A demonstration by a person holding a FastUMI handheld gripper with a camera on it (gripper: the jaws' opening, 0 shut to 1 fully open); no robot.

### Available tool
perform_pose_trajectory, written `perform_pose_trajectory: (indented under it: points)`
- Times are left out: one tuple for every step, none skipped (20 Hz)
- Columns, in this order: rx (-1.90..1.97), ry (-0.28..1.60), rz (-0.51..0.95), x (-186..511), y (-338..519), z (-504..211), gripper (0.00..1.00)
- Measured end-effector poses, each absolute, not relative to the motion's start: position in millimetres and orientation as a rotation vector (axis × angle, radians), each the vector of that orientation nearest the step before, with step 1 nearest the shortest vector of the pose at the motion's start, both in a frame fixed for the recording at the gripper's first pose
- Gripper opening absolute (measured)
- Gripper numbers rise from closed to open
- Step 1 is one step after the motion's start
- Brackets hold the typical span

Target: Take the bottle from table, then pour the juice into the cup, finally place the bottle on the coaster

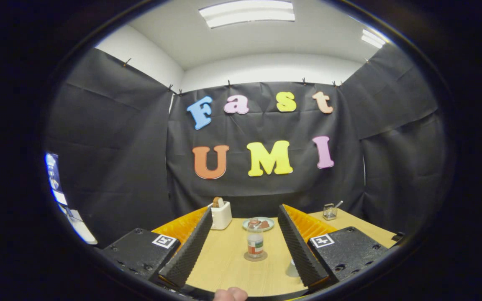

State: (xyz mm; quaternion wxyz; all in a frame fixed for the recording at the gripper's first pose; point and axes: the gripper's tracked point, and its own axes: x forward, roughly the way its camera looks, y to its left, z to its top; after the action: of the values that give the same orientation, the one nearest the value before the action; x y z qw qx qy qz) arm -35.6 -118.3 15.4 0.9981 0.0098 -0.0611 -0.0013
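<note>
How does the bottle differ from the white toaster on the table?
The bottle is clear with a coloured label; the toaster is opaque white. The bottle stands on a round coaster, ahead between the open gripper's fingers; the toaster sits farther back, directly on the table, with toast in it. Both stand upright.

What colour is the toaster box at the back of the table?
White toaster, clearest in the gripper view, beyond the open claw.

One bottle (pixel 255 243) stands on one coaster (pixel 255 256) on a wooden table (pixel 224 263); also counted are one clear cup (pixel 292 268), one plate (pixel 258 223), one white toaster (pixel 221 215), one small wire holder (pixel 329 211), and one gripper (pixel 241 246) with two fingers (pixel 188 246) spread wide apart
</note>
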Motion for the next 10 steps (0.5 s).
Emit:
perform_pose_trajectory:
  points:
    - [0.018,-0.126,-0.004,-36.0,-118.6,16.9,1.0]
    - [0.019,-0.126,-0.007,-35.7,-119.5,17.1,1.0]
    - [0.022,-0.123,-0.011,-36.9,-121.3,15.5,1.0]
    - [0.025,-0.12,-0.011,-36.6,-121.5,15.5,1.0]
    - [0.024,-0.12,-0.011,-37.3,-120.7,15.9,1.0]
    - [0.023,-0.126,-0.013,-37.6,-120.8,17.5,1.0]
    - [0.023,-0.129,-0.015,-38.9,-120.5,19.1,1.0]
    - [0.024,-0.127,-0.015,-38.2,-120.6,18.3,1.0]
    - [0.026,-0.123,-0.014,-38.5,-119.6,17.6,1.0]
    - [0.026,-0.12,-0.012,-38.0,-118.0,18.1,1.0]
